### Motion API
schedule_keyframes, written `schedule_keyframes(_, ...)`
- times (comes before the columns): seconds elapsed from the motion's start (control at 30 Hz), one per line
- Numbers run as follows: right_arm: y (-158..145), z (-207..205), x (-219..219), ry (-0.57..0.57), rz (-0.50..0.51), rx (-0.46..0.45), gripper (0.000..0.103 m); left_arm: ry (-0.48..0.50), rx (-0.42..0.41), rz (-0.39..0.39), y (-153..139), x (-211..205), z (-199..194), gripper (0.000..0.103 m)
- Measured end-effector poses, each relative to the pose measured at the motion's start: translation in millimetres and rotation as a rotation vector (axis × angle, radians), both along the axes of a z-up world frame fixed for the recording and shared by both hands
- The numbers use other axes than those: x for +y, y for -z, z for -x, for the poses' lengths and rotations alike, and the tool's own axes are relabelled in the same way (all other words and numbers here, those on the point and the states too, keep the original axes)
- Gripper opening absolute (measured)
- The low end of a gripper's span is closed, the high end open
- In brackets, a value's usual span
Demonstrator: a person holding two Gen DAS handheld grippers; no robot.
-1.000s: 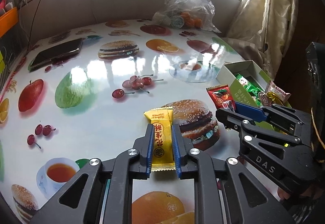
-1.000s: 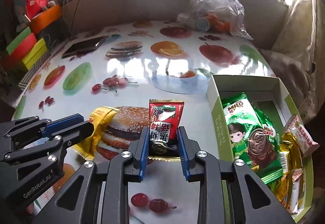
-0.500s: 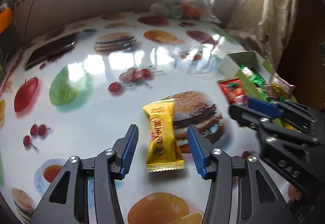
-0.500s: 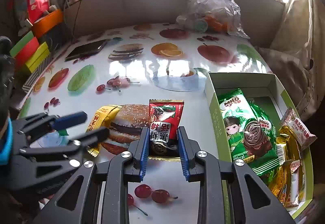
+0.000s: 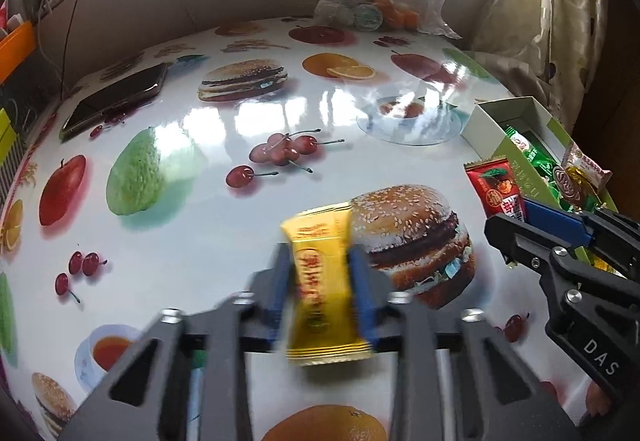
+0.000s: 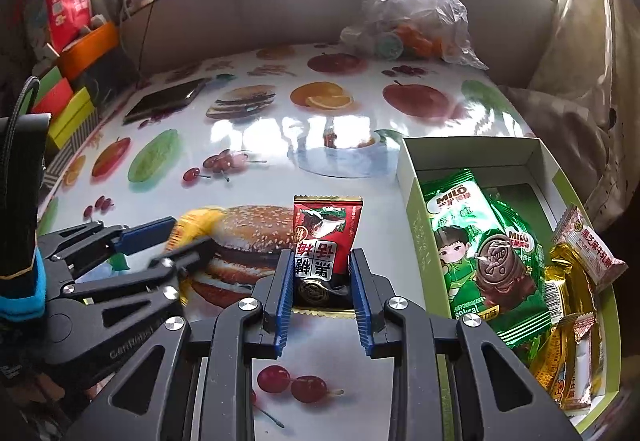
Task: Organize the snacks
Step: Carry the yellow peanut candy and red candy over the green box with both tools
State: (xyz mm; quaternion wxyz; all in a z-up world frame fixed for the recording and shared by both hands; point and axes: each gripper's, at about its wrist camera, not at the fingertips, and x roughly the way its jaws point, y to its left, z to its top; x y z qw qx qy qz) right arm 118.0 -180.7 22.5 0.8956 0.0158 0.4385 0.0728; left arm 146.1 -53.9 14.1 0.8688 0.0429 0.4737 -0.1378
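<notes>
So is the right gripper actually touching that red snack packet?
Touching. In the right wrist view, the right gripper has both blue pads pressed against the sides of the red snack packet, with no gap on either side.

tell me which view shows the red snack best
The right wrist view: the red snack sits centered and sharp between the right claw fingers, label readable. In the left wrist view the red snack appears small at the right edge, its lower end hidden behind the right claw.

"MILO" on the green wrapper (image 6: 476, 241) — "DAS" on the right gripper (image 5: 532, 221).
</notes>
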Motion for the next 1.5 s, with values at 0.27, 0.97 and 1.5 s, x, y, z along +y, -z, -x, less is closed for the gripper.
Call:
schedule_keyframes(0.27, -2.4, 3.0, -2.0, 0.006, -0.003, -0.006, 0.026, 0.004, -0.016, 0.014, -5.1, -1.0, 4.4, 0.023)
schedule_keyframes(0.97, -37.5, 32.9, -38.8, 0.061, -0.020, -0.074, 0.026, 0.089, -0.108, 0.065, -63.4, -38.1, 26.8, 0.023)
schedule_keyframes(1.5, -43.3, 59.2, -108.1, 0.196, -0.001, -0.073, 0.026, 0.223, -0.084, 0.146, -72.6, -112.2, 27.1, 0.023)
